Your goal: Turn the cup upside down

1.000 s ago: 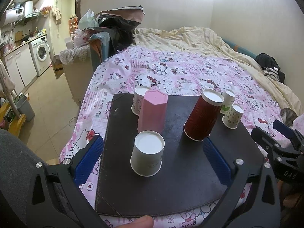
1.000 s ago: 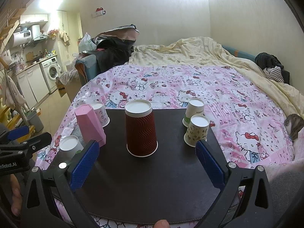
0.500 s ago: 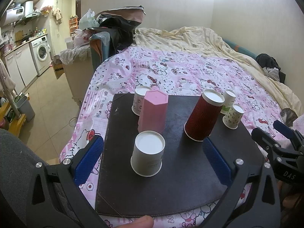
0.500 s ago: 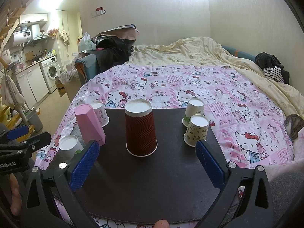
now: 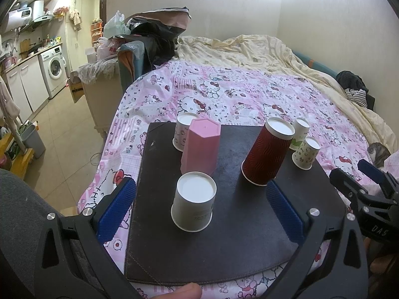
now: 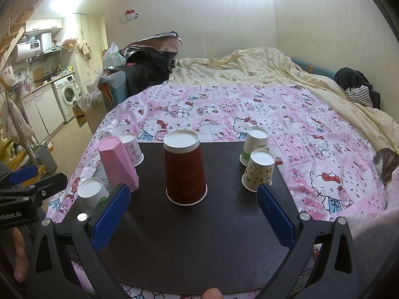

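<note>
Several cups stand upside down on a dark mat (image 5: 237, 244) (image 6: 199, 244). A white paper cup (image 5: 193, 204) (image 6: 91, 191) is nearest my left gripper (image 5: 199, 199), which is open and empty with the cup between its blue fingers. A pink hexagonal cup (image 5: 202, 147) (image 6: 117, 162) stands behind it. A dark red ribbed cup (image 5: 268, 154) (image 6: 184, 172) stands mid-mat, ahead of my open, empty right gripper (image 6: 193, 196). Patterned paper cups stand at the mat's far left (image 5: 183, 130) (image 6: 131, 149) and right (image 5: 305, 152) (image 6: 259, 172) (image 6: 255, 144).
The mat lies on a pink Hello Kitty sheet (image 6: 249, 109) over a bed. A cream duvet (image 6: 249, 69) is behind. A cat (image 6: 387, 162) lies at the right edge. The floor, a bin (image 5: 33, 139) and a washing machine (image 5: 53, 69) are to the left.
</note>
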`<action>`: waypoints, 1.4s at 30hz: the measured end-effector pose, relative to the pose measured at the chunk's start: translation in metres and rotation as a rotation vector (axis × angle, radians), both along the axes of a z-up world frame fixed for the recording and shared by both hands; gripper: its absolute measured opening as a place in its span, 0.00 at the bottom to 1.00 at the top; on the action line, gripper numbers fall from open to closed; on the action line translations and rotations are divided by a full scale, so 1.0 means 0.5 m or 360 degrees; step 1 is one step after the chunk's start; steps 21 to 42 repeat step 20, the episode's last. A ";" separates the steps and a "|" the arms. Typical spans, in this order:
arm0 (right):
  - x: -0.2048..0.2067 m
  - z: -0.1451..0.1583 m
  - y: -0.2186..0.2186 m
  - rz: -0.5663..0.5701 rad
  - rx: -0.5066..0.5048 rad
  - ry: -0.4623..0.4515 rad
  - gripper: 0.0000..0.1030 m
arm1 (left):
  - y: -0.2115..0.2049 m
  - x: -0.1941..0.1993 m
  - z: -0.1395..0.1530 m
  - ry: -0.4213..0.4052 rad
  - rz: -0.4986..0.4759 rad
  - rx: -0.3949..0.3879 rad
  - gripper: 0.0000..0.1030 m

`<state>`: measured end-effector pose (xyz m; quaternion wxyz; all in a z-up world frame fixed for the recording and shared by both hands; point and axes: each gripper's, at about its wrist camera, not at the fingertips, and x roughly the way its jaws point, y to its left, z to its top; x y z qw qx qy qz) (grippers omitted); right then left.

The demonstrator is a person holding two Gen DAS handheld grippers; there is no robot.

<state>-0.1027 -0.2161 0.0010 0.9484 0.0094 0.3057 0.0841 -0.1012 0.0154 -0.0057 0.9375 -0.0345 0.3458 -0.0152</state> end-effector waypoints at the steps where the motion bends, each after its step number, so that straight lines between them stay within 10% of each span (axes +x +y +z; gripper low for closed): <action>1: 0.001 0.000 -0.001 -0.0001 0.0002 0.0001 1.00 | 0.000 0.001 0.000 -0.0001 0.0000 0.0002 1.00; 42: 0.003 0.003 -0.009 -0.0016 0.0036 0.0008 1.00 | -0.003 0.004 -0.007 0.0012 -0.0007 0.0010 1.00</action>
